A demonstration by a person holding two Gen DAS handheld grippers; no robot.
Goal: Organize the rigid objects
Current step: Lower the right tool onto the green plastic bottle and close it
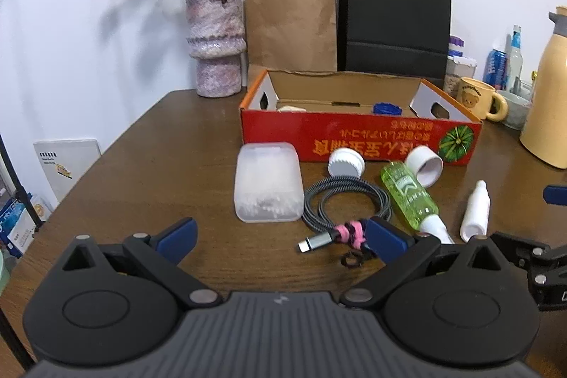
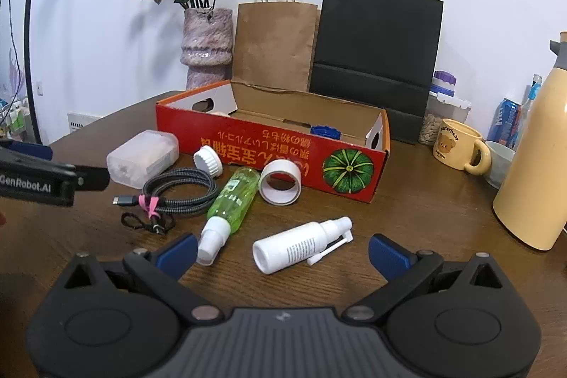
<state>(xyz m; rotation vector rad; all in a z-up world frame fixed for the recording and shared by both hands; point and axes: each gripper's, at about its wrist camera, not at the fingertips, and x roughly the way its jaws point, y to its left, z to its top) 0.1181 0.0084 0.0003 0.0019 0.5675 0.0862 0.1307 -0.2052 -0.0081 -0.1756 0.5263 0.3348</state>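
Observation:
A red cardboard box (image 1: 358, 139) (image 2: 283, 151) stands open on the wooden table, with a blue item (image 1: 386, 108) inside. In front of it lie a clear plastic case (image 1: 267, 181) (image 2: 141, 158), a white cap (image 1: 345, 162) (image 2: 208, 159), a tape roll (image 1: 425, 163) (image 2: 280, 183), a coiled cable (image 1: 349, 204) (image 2: 177, 192), a green spray bottle (image 1: 411, 199) (image 2: 232, 197) and a white spray bottle (image 1: 476, 211) (image 2: 301, 245). My left gripper (image 1: 281, 238) is open and empty, near the cable. My right gripper (image 2: 283, 252) is open and empty, with the white spray bottle between its fingers.
A vase of dried roses (image 1: 216, 41), a brown paper bag (image 1: 290, 23) and a black bag (image 1: 395, 20) stand behind the box. A yellow mug (image 2: 459, 144), a cream thermos (image 2: 535, 165), a bowl and bottles are at the right.

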